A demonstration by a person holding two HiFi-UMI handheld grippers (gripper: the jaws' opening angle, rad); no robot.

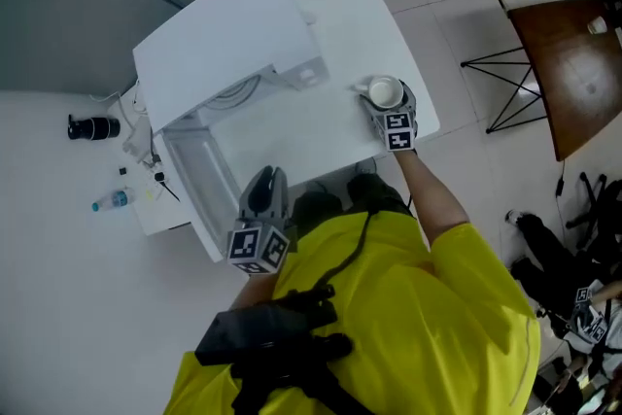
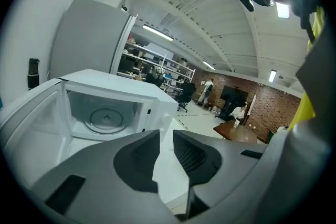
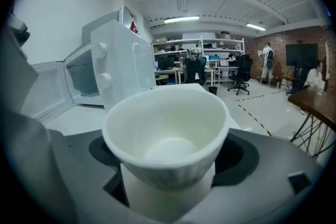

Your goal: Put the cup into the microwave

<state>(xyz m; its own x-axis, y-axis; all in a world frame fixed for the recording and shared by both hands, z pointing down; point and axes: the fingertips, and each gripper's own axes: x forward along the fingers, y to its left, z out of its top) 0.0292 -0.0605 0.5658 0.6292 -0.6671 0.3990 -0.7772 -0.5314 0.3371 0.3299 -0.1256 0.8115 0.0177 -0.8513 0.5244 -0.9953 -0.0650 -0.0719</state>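
A white cup [image 1: 385, 92] stands upright and empty on the white table [image 1: 360, 5], to the right of the white microwave [image 1: 228, 53]. Its door [image 1: 199, 180] hangs wide open toward me. My right gripper [image 1: 388, 100] reaches around the cup [image 3: 165, 134], one jaw on either side, open, pads not seen pressing. The microwave [image 3: 113, 73] lies to the cup's left. My left gripper [image 1: 264, 188] hovers at the table's front edge beside the door. Its jaws [image 2: 166, 136] leave a narrow gap with nothing in it and point at the lit cavity and glass turntable [image 2: 106, 118].
A black bottle [image 1: 92, 126] and a small water bottle [image 1: 110, 201] lie on the floor at the left, near some cables. A brown table [image 1: 573, 63] on black legs stands at the right. Bags sit at the lower right.
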